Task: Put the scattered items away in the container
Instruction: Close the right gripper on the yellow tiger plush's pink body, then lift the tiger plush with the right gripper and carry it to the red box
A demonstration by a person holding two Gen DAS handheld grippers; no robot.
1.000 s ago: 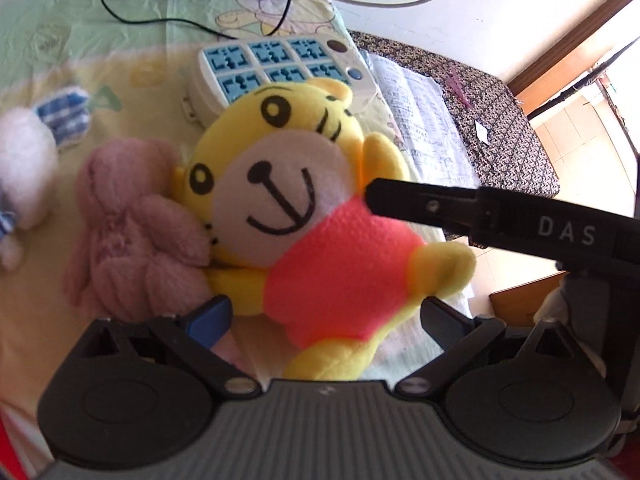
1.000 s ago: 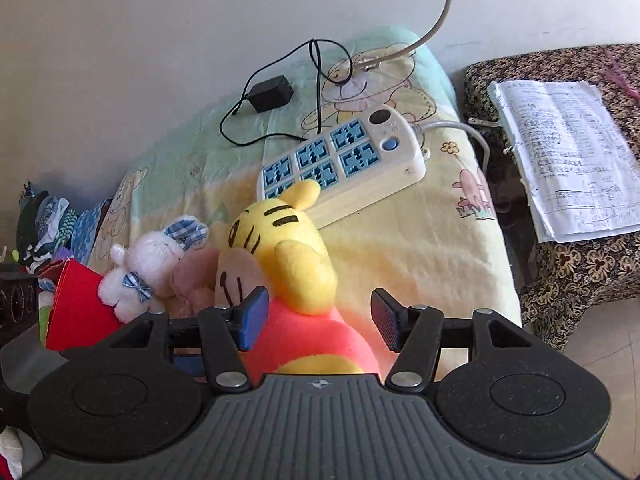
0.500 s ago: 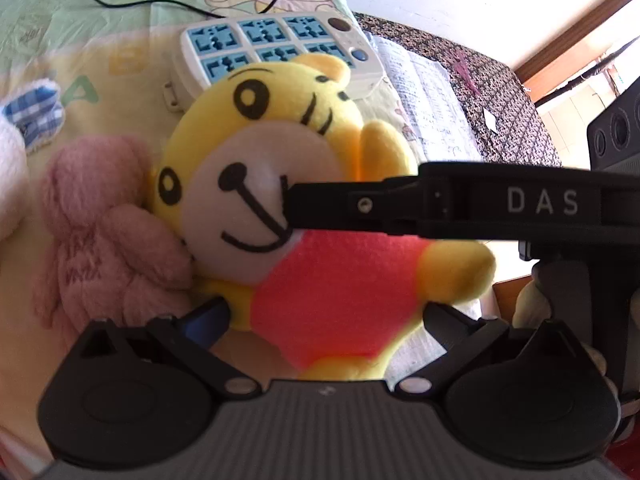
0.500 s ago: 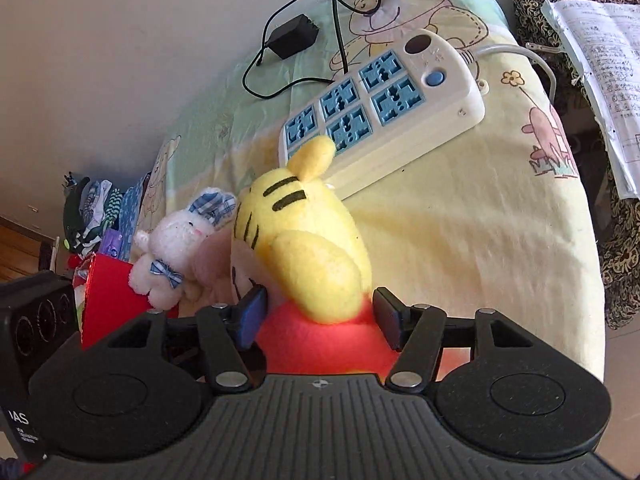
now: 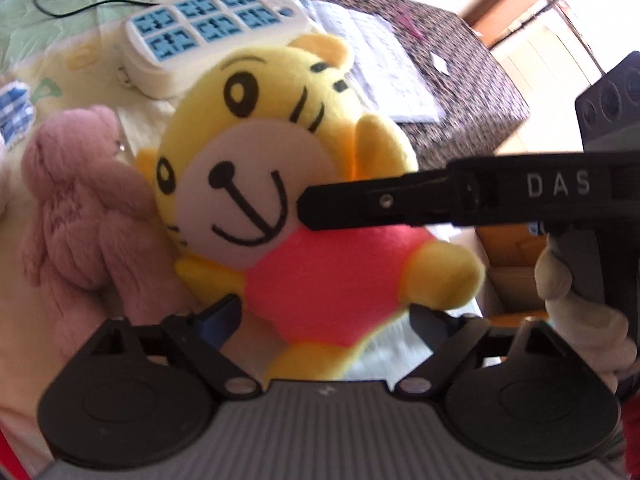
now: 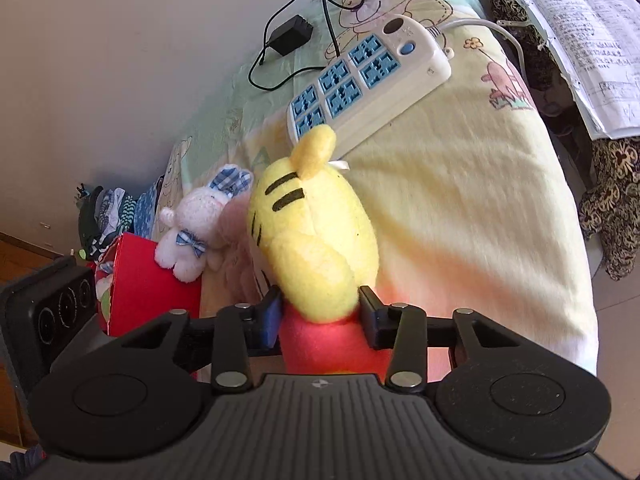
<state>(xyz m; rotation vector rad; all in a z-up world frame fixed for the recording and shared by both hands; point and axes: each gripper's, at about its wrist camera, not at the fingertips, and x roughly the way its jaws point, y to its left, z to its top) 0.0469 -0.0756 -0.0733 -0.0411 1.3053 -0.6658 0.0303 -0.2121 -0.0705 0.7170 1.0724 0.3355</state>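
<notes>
A yellow tiger plush [image 5: 256,148] in a red shirt lies on the bed, leaning on a pink plush [image 5: 80,208]. My left gripper [image 5: 322,316] straddles the tiger's red lower body; its jaws are closing and the pads stand just off the shirt's sides. My right gripper [image 6: 320,310] is closing too, and its pads press on the tiger plush [image 6: 316,240] at its yellow arm and shoulder. One finger [image 5: 380,204] of the right gripper crosses the tiger's cheek in the left wrist view. A red container [image 6: 152,292] stands left of the toys.
A white bunny plush [image 6: 192,232] with checked ears sits by the red container. A white power strip [image 6: 368,76] and a black adapter [image 6: 292,34] with its cord lie further up the bed. Papers [image 6: 580,40] rest on a patterned cloth to the right. A gloved hand [image 5: 580,300] holds the right gripper.
Both grippers came closer to the tiger plush and their jaws narrowed. The right gripper's pads closed onto the plush's arm. Its finger drew back to the right across the tiger's face.
</notes>
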